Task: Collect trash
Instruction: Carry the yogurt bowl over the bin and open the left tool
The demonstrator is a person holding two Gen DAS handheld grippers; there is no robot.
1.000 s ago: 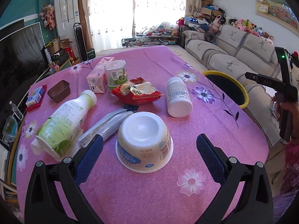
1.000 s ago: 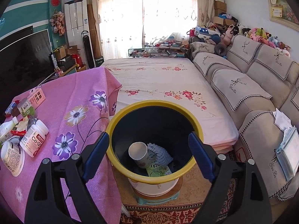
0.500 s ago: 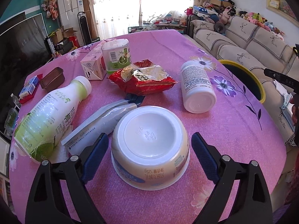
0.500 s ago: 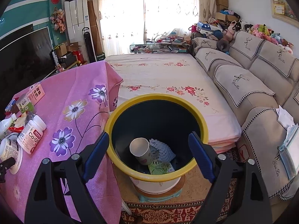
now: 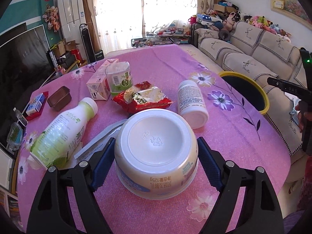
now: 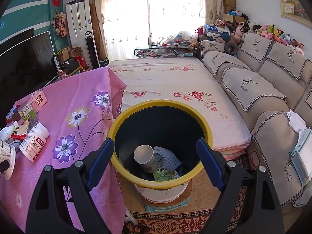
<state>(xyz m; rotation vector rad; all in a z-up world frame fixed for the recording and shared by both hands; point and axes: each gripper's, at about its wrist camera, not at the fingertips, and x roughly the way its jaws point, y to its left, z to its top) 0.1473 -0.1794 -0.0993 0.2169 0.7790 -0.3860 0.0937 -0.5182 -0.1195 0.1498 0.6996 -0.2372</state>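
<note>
The left claw (image 5: 155, 157) straddles an upturned white yogurt cup (image 5: 156, 152) that sits mouth-down on the pink-clothed surface (image 5: 224, 136). Its jaws have just been closing, and the blue pads (image 5: 103, 162) now stand at the cup's flanks, seemingly touching them, though whether they press firmly cannot be told. Taking the cup across its widest part, low near the rim, looks like a sensible hold for a light, tapered tub that could otherwise slip upward out of the grip. Close behind it lie a flat silver pouch (image 5: 101, 140), a green-and-white bottle (image 5: 62, 134) on its side, a red snack wrapper (image 5: 142, 98) and a white pill bottle (image 5: 192, 104), so the freest way out is probably straight up. The right claw (image 6: 155, 161) hangs released and empty over the yellow-rimmed bin (image 6: 124, 117), which stands just off the surface's edge, between it and the sofa (image 6: 263, 97), and already holds a paper cup (image 6: 145, 158) and other scraps. The surface toward the bin is bare cloth, which should leave an unobstructed carry.
</note>
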